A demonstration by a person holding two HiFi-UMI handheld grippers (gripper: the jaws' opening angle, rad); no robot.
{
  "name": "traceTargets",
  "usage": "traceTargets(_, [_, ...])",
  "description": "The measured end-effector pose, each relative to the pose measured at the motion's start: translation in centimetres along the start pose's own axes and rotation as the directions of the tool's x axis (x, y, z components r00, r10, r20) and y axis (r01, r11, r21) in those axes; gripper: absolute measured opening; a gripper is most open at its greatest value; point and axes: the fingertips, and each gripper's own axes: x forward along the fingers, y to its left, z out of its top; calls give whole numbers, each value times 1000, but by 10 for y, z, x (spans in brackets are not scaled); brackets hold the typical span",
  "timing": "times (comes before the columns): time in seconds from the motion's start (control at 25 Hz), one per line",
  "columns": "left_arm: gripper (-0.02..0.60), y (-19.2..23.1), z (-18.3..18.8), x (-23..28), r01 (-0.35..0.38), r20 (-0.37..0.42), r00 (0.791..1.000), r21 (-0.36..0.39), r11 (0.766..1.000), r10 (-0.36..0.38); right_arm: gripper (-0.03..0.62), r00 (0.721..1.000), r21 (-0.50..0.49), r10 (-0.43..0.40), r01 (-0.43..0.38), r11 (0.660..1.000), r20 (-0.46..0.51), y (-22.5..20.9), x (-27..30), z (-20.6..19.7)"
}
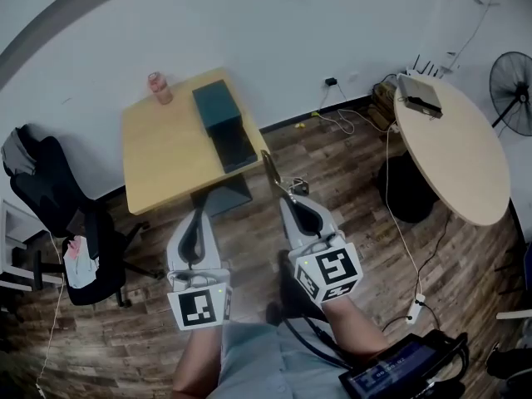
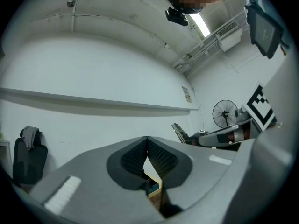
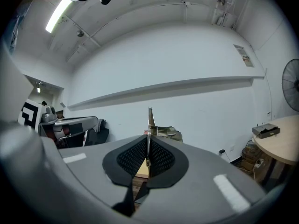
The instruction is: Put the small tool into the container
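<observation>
I've got right gripper (image 3: 147, 143) clamped low on the small tool (image 3: 150, 118); thin, stiff, light, probably slippery; left gripper (image 2: 146, 141) closed, empty.

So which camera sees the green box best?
The head view: the whole box sits on the table. The left gripper view shows only a sliver between the jaws; the right gripper view doesn't show it.
</observation>
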Motion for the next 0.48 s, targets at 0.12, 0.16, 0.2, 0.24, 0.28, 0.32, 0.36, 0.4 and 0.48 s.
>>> traceTargets(0.12, [9,1,-14,28,-6,-27,1000,9,1000,6,3,1000,21,12,-11,1000,-9,-20,26,-8])
traceTargets(0.16, [9,1,-18,40,-7,-35,999,13,1000,8,3,1000,30,16,-16,999,-13,-29,35,-10])
traceTargets(0.2, [9,0,-22,53,-8,-44,999,19,1000,9,3,1000,41,20,-19,999,-17,-39,46,-12])
traceTargets(0.24, [9,0,-25,66,-8,-50,999,25,1000,9,3,1000,52,23,-22,998,-20,-49,56,-13])
traceTargets(0.28, [9,0,-27,81,-9,-54,998,33,999,11,3,999,62,26,-25,998,-20,-60,67,-12])
traceTargets(0.32, [9,-1,-27,95,-11,-56,998,40,999,13,3,999,70,30,-29,997,-17,-71,77,-10])
traceTargets(0.36, [9,-1,-26,109,-15,-55,998,48,999,18,3,999,77,36,-35,996,-13,-81,87,-7])
traceTargets(0.4, [9,-1,-25,122,-21,-53,998,55,998,24,3,999,82,45,-44,996,-9,-90,97,-4])
traceTargets(0.48, [9,-2,-20,148,-35,-47,998,69,997,38,3,998,87,66,-66,994,0,-105,116,5])
